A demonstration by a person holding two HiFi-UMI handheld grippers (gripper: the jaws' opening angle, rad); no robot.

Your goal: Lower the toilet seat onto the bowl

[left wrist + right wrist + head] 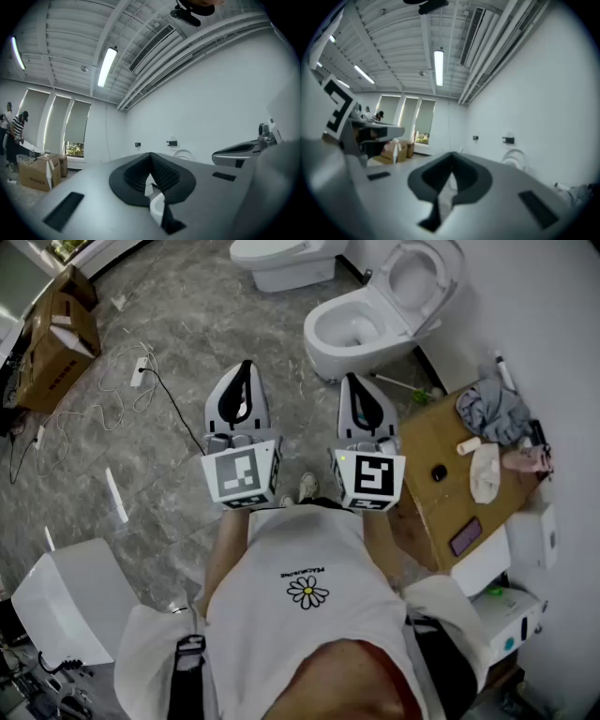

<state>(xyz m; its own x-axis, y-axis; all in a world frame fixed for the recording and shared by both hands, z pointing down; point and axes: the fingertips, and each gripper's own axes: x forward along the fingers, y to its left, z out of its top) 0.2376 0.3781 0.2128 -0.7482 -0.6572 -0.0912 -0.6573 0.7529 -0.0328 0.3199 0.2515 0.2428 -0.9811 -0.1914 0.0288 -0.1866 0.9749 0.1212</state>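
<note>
Head view: left gripper point(246, 371) and right gripper point(357, 382) level, jaws closed on nothing, short of toilet point(325, 356) with seat point(446, 270) raised.

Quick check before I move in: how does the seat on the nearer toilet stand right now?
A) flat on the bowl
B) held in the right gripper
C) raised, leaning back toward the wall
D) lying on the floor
C: the head view shows the toilet seat standing up behind the open bowl, with the right gripper shut, empty and short of it.
</note>
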